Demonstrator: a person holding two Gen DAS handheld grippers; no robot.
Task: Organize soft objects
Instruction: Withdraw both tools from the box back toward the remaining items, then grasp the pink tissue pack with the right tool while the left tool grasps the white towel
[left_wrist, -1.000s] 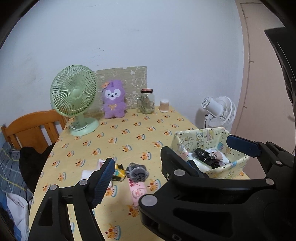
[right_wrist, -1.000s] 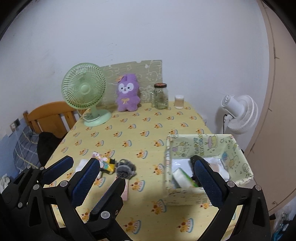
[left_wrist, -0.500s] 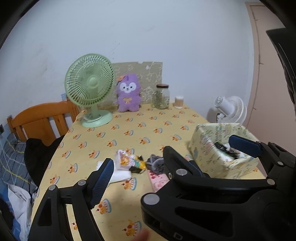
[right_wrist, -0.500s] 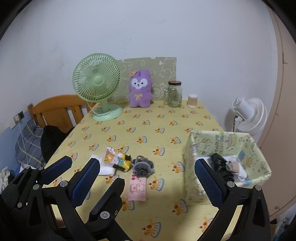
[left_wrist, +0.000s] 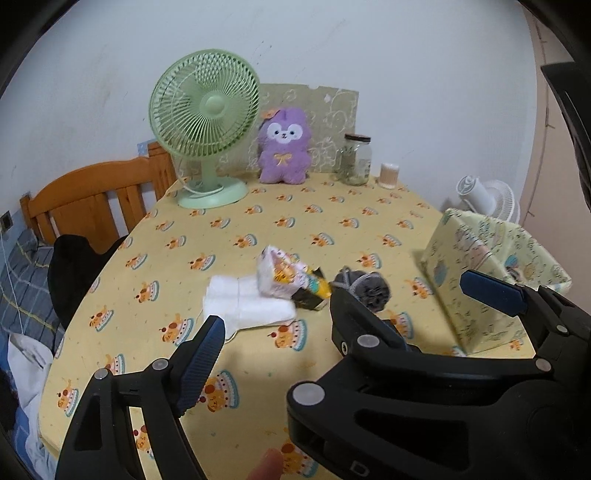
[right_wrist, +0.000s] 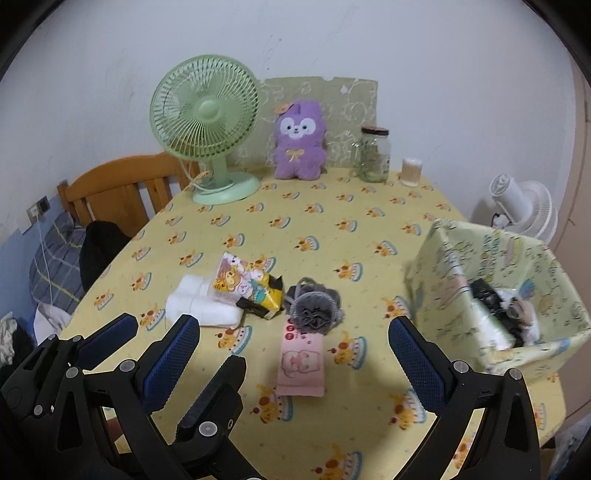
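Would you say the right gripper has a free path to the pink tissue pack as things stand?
Probably yes. The pink tissue pack lies flat between the open jaws of the right gripper, nothing on top; only the grey bath pouf touches its far end.

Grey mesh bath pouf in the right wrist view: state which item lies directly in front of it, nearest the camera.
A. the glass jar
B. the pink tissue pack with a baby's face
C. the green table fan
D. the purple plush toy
B: the pink tissue pack lies flat on the tablecloth just below the grey mesh bath pouf, its top edge at the pouf's near side.
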